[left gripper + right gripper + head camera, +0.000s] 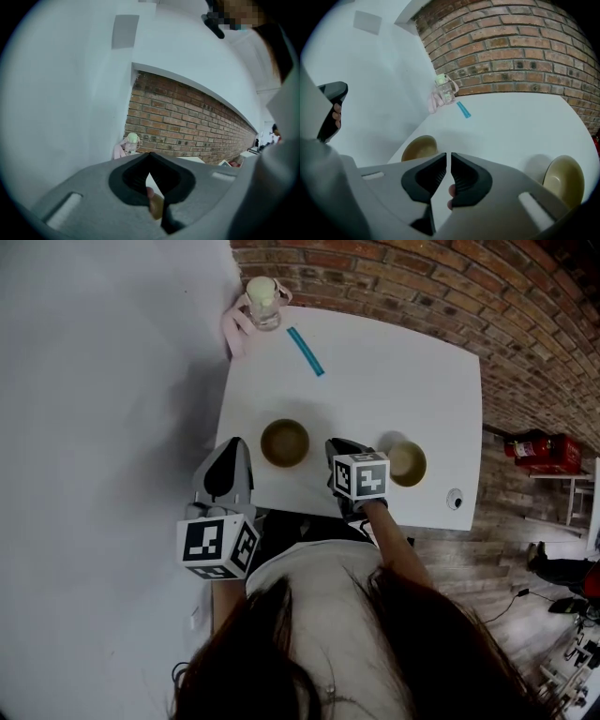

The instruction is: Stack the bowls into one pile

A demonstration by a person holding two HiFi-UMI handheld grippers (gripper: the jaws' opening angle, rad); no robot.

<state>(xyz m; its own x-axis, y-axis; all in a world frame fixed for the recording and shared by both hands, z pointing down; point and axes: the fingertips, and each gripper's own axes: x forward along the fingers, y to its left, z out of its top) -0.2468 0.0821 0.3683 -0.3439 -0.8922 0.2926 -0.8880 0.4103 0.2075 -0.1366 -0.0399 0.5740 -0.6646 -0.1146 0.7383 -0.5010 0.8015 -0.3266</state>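
Two tan bowls stand apart on the white table (375,381). The left bowl (285,442) (420,146) is near the front middle, the right bowl (407,463) (565,180) further right. My left gripper (232,448) (149,155) hovers off the table's front left corner, left of the left bowl, its jaws shut with nothing held. My right gripper (339,446) (446,157) sits over the front edge between the two bowls. Its jaws are shut to a thin slit and hold nothing. Neither gripper touches a bowl.
A clear cup with a pale green lid (263,302) (445,89) (132,143) and a pink cloth (234,329) stand at the far left corner. A blue strip (306,351) (464,109) lies near them. A small round white object (455,499) sits at the front right corner. Brick wall behind.
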